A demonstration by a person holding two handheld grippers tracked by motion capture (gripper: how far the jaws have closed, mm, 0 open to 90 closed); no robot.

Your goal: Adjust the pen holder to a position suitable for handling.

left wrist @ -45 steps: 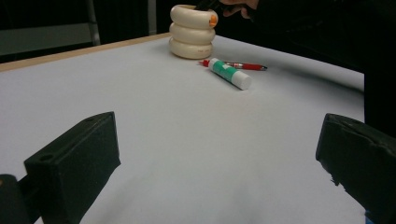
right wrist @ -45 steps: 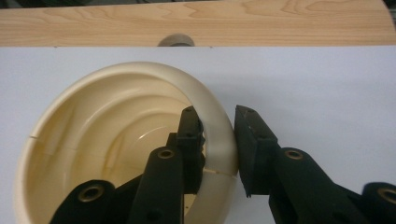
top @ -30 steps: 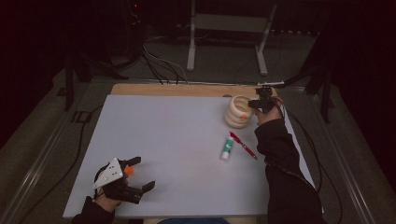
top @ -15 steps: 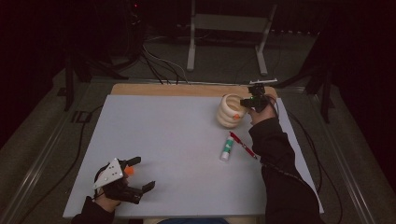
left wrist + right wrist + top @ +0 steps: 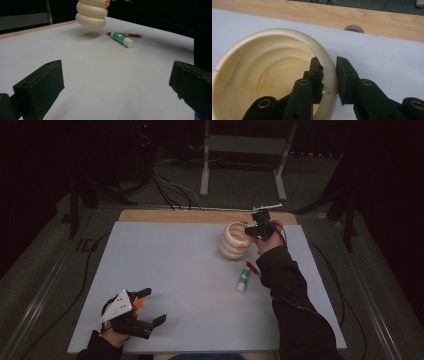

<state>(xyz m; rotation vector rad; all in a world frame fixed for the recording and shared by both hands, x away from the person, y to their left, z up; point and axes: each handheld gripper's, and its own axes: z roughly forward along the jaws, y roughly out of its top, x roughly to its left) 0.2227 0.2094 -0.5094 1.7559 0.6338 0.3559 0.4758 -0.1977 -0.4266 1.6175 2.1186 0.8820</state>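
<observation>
Since a second ago, cream ribbed cup (image 5: 234, 241) has shifted left along the far side of the table and come up off the surface; the left gripper view shows its shadow on the sheet beneath it, base clear of the white sheet (image 5: 180, 285). Right gripper (image 5: 254, 230) carries it by the rim: one jaw inside the cup, the other outside, closed on the rim wall (image 5: 329, 75) at the cup's right side. Cup mouth faces up, axis roughly upright, maybe slightly tilted.

Glue stick (image 5: 243, 281) lies on the sheet nearer than the cup, long axis running near–far, cap end toward the near edge. Red pen (image 5: 252, 268) lies just beside it on its right, partly under the right sleeve (image 5: 287, 285).

Left gripper (image 5: 140, 312) rests at the near left corner, jaws wide apart with nothing between them, well apart from everything else.

Key relation: glue stick and pen sit directly near-side of the hanging cup, close to the right forearm; the right hand is far nearer to them than the left. Judgement: the cup looks bound for a spot beside them, or they for the cup.

Wooden table edge (image 5: 200, 216) shows along the far side.
</observation>
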